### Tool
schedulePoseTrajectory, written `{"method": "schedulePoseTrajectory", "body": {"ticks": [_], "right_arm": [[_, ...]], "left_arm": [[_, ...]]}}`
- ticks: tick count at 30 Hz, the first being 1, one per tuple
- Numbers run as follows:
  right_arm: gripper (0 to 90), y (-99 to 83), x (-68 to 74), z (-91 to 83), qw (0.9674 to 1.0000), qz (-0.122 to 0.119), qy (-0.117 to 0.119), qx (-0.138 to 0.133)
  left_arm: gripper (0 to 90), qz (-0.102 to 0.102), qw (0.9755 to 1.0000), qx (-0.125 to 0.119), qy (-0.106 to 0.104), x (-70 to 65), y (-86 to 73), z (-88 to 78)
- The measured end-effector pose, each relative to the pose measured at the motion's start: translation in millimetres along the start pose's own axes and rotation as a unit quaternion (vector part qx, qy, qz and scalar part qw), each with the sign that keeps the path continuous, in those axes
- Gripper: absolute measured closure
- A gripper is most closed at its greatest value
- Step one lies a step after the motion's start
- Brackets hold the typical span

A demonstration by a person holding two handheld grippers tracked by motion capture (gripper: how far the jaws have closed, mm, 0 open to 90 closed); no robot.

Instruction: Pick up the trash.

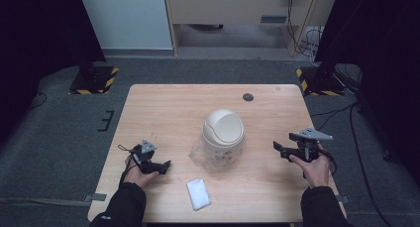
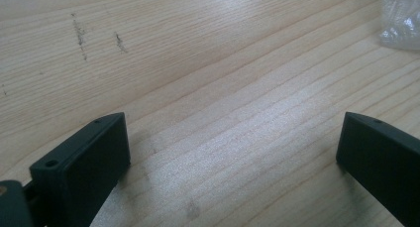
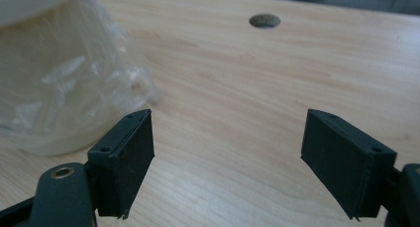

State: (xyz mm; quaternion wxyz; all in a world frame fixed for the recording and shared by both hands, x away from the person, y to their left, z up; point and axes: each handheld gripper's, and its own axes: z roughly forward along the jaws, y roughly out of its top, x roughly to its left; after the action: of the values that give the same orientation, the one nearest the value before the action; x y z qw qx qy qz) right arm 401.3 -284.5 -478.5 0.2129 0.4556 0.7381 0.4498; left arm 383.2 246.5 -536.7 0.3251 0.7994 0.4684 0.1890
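A cream bin with a domed swing lid stands mid-table inside a clear plastic bag. A folded white cloth lies near the front edge. My left gripper rests low over the wood at the left, open, with bare tabletop between its jaws; a corner of the clear bag shows at the upper right of its view. My right gripper is held at the right, open and pointing toward the bin, with nothing between its jaws.
The wooden table has a round cable hole near its far edge, seen too in the right gripper view as the cable hole. Grey carpet surrounds it. Stand feet with yellow-black tape sit beyond the far corners.
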Motion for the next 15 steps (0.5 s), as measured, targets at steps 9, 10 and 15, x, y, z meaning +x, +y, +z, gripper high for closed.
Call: {"method": "schedulePoseTrajectory", "body": {"ticks": [9, 10, 15], "right_arm": [[19.7, 24.3, 10.2, -12.2, 0.9983, -0.004, 0.01, -0.057], [19.5, 26.9, 10.9, -13.1, 0.9981, -0.005, 0.009, -0.061], [19.4, 38.8, 14.7, -17.5, 0.9964, -0.008, 0.013, -0.083]], "left_arm": [[0.0, 0.0, 1.0, 0.0, 0.0, 0.0, 0.0, 0.0], [0.0, 0.0, 1.0, 0.0, 0.0, 0.0, 0.0, 0.0], [0.0, 0.0, 1.0, 0.0, 0.0, 0.0, 0.0, 0.0]]}}
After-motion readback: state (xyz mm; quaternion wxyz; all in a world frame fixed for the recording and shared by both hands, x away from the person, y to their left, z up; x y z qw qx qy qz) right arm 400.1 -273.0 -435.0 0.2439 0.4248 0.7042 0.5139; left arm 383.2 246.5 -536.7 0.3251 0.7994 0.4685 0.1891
